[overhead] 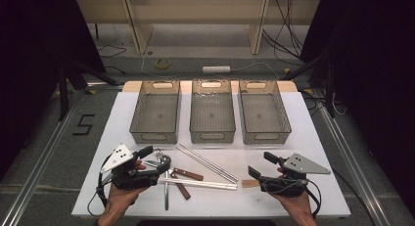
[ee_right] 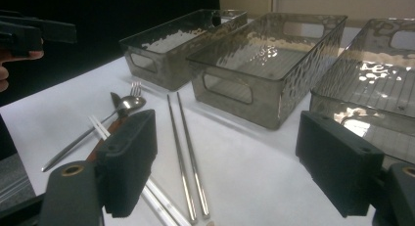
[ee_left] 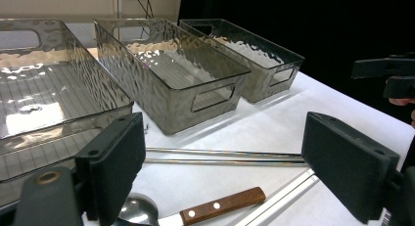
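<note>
Cutlery lies loose on the white table (overhead: pixel 303 138) between my two grippers. A pair of metal chopsticks (overhead: pixel 205 162) runs diagonally, and white chopsticks (overhead: pixel 200 183) lie nearer the front. Two wood-handled knives (overhead: pixel 188 174) and a spoon (ee_right: pixel 129 103) with a fork (ee_right: pixel 136 86) lie at the left of the pile. My left gripper (overhead: pixel 155 158) is open just over the spoon end. Its jaws frame the metal chopsticks (ee_left: pixel 220 156) and one wooden handle (ee_left: pixel 222 205). My right gripper (overhead: pixel 262 165) is open and holds nothing, right of the pile, facing the metal chopsticks (ee_right: pixel 186 147).
Three smoky see-through bins stand side by side at the back of the table: left (overhead: pixel 154 136), middle (overhead: pixel 212 136), right (overhead: pixel 266 136). A small pale wooden piece (overhead: pixel 249 183) lies by the right gripper. Bare table shows at both sides.
</note>
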Tool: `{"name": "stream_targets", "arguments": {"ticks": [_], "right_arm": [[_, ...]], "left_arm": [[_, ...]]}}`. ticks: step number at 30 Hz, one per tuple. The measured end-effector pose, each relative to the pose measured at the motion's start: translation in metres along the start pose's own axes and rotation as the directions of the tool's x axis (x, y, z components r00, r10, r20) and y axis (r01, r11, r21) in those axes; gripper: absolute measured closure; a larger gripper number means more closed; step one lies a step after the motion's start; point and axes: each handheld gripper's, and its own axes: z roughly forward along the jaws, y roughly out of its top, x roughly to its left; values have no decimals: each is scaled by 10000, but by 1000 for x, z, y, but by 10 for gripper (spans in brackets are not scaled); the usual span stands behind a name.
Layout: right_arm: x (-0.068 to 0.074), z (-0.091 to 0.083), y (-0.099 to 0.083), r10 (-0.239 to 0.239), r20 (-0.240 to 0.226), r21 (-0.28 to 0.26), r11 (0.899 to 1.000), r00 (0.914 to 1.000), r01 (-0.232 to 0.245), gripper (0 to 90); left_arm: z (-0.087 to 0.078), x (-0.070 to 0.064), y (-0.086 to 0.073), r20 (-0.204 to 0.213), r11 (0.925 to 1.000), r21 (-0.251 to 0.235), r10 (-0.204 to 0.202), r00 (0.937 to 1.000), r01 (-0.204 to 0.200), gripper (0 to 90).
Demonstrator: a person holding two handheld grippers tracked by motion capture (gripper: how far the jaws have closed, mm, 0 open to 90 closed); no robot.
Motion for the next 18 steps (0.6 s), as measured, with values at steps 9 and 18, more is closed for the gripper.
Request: {"name": "stream_targets", "arguments": {"ticks": [9, 18], "right_arm": [[2, 6, 5, -290, -408, 681, 9972, 9987, 317, 272], [11, 16, 13, -993, -864, 1415, 9837, 9913, 1109, 298]], "left_arm": [[0, 1, 0, -36, 10000, -13, -46, 10000, 46, 159], [0, 2, 0, -78, 10000, -8, -81, 9999, 81, 159]]}}
